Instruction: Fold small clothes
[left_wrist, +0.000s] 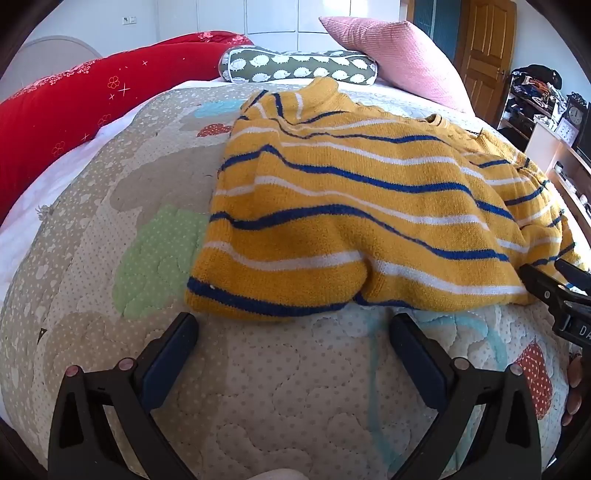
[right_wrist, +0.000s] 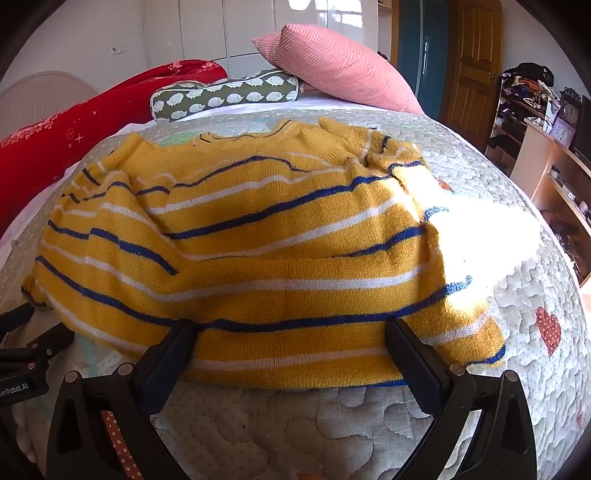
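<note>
A yellow knitted sweater (left_wrist: 354, 206) with blue and white stripes lies rumpled on the quilted bedspread (left_wrist: 155, 236), its collar toward the pillows. My left gripper (left_wrist: 293, 325) is open, its fingertips just short of the sweater's near hem, with only quilt between them. In the right wrist view the same sweater (right_wrist: 258, 240) fills the middle, and my right gripper (right_wrist: 290, 332) is open with its fingers wide apart on either side of the hem's lower band. The pads do not press the cloth. Each gripper shows at the edge of the other's view: the right gripper (left_wrist: 554, 291), the left gripper (right_wrist: 26, 332).
At the bed's far end lie a red bolster (left_wrist: 74, 107), a green hedgehog-print cushion (left_wrist: 295, 68) and a pink pillow (left_wrist: 399, 55). A wooden door (right_wrist: 472, 66) and cluttered shelves with clocks (right_wrist: 535, 110) stand to the right. Bright sunlight (right_wrist: 480, 236) washes out the sweater's right side.
</note>
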